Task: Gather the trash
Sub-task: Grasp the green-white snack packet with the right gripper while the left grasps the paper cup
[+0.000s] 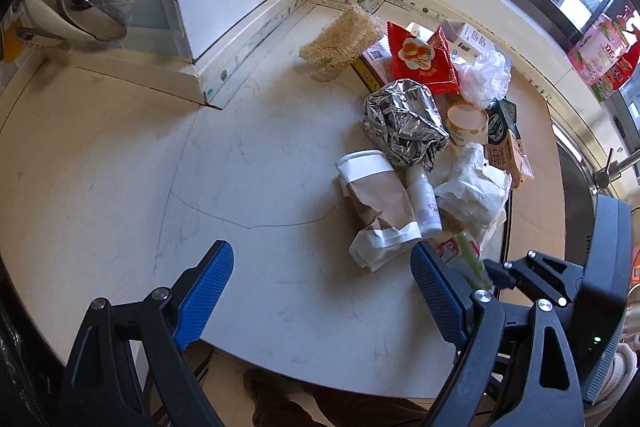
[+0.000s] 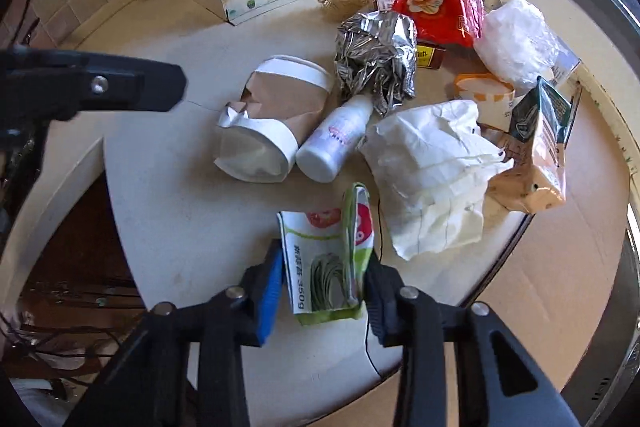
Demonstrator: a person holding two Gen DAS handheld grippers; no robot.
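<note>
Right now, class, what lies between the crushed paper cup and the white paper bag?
A small white bottle on its side, touching the cup and reaching the bag. The right wrist view shows it best.

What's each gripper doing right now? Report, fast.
Left gripper: open, holding nothing, above the counter.
Right gripper: fingers closed on the green-and-white wrapper.
</note>
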